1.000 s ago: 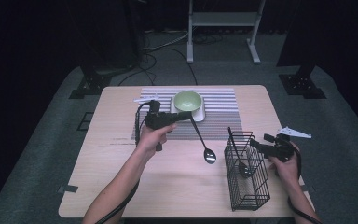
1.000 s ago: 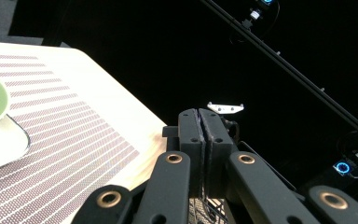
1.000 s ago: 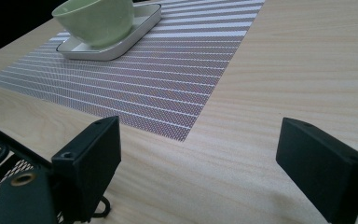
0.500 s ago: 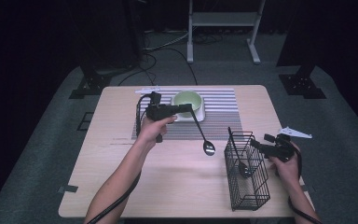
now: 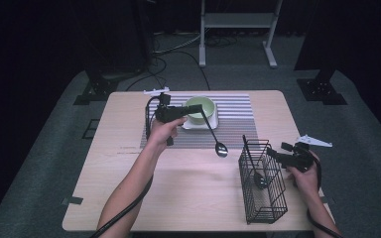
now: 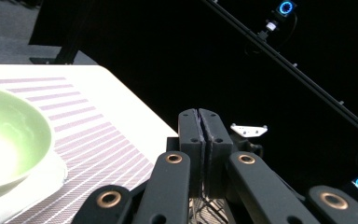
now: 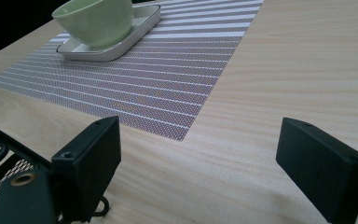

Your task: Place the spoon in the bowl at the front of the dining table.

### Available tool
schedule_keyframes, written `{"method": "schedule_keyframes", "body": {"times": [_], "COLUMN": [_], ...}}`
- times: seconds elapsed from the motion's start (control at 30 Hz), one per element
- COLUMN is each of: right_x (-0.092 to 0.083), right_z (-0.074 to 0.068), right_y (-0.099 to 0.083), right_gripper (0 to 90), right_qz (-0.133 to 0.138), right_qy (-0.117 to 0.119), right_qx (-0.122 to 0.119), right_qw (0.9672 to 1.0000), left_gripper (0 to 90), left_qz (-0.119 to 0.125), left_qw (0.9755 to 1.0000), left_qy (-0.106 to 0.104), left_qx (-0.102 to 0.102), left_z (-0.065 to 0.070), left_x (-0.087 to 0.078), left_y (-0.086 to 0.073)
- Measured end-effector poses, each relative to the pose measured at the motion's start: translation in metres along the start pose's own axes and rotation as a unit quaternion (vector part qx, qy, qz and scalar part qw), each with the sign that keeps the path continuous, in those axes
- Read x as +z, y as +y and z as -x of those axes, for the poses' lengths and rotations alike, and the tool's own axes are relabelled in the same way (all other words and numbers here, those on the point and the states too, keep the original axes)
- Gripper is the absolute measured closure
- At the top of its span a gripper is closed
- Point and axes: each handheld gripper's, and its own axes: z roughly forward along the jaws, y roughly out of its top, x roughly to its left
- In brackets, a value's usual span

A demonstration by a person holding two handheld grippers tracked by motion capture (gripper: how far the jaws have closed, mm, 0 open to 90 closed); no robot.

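Here, ladle (image 5: 212, 134) in left claw (image 5: 198, 108), above mat (image 5: 238, 126).

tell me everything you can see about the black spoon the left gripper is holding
The black spoon is a long, thin-handled utensil with a small glossy oval bowl. The left gripper holds its handle tip between shut jaws, beside the green bowl. It hangs slanting down and to the right, its bowl end low over the striped placemat's front edge.

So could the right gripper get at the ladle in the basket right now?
Probably yes. The right gripper is open beside the basket, whose top is open, and the ladle lies inside it. Going through the wire side looks blocked.
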Motion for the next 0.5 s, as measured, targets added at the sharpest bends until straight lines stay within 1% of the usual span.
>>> {"method": "schedule_keyframes", "body": {"times": [0.2, 0.3, 0.33, 0.5], "right_x": [0.000, 0.000, 0.000, -0.001], "right_z": [0.000, 0.000, 0.000, 0.001], "right_y": [0.000, 0.000, 0.000, 0.000], "right_gripper": [12.9, 12.9, 12.9, 12.9], "right_qz": [0.000, 0.000, 0.001, 0.001], "right_qy": [0.001, 0.001, 0.001, 0.001], "right_qx": [0.000, -0.001, 0.001, 0.002], "right_qw": [1.0000, 1.0000, 1.0000, 1.0000], "left_gripper": [88.8, 88.8, 88.8, 88.8], "left_qz": [0.009, 0.009, 0.010, 0.012], "left_qw": [0.9999, 0.9998, 0.9997, 0.9995], "left_qy": [0.009, 0.014, 0.020, 0.027], "left_qx": [-0.009, -0.008, -0.009, -0.012], "left_z": [-0.013, -0.016, -0.018, -0.022], "left_x": [-0.001, -0.002, -0.002, -0.004], "left_y": [0.004, 0.006, 0.007, 0.011]}}
